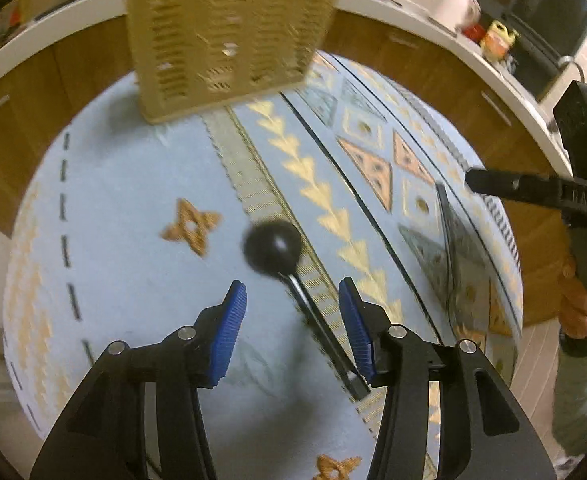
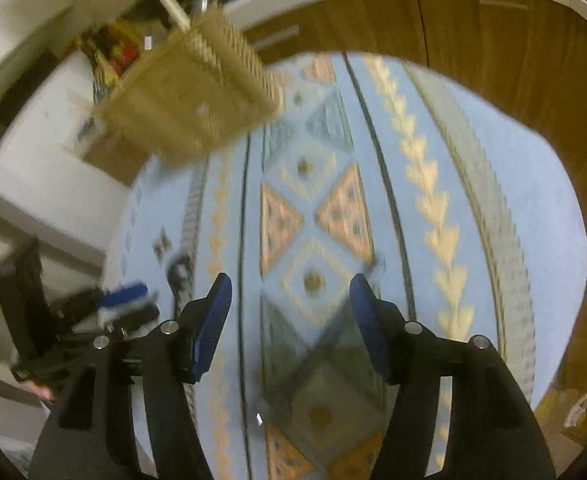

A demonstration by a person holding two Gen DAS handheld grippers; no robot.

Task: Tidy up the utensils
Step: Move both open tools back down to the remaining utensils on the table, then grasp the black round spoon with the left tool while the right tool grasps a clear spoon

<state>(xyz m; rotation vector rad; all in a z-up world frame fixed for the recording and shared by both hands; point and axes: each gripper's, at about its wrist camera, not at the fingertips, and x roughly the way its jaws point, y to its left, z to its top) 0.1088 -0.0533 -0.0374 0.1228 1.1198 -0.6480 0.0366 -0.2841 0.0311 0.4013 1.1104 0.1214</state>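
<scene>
While both views are smeared by blur, the left gripper (image 1: 292,322) plainly hangs over the patterned tabletop (image 1: 133,280) with its blue ribbed pads spread wide, pinching nothing. Between those pads lies a black ladle (image 1: 293,276): its round, glossy bowl points toward 11 o'clock, its slim handle runs back toward 5 o'clock, the end lying just beside the right-hand pad. At 12 o'clock stands a tan slotted plastic utensil caddy (image 1: 229,36), upright on the light blue woven cloth with gold arrowheads and orange triangles. The right gripper (image 2: 289,320) is likewise spread and empty, tilted down over the cloth's diamond band; from its camera the caddy sits at 10 o'clock. A hand (image 1: 577,304) grips the right tool at 3 o'clock.
</scene>
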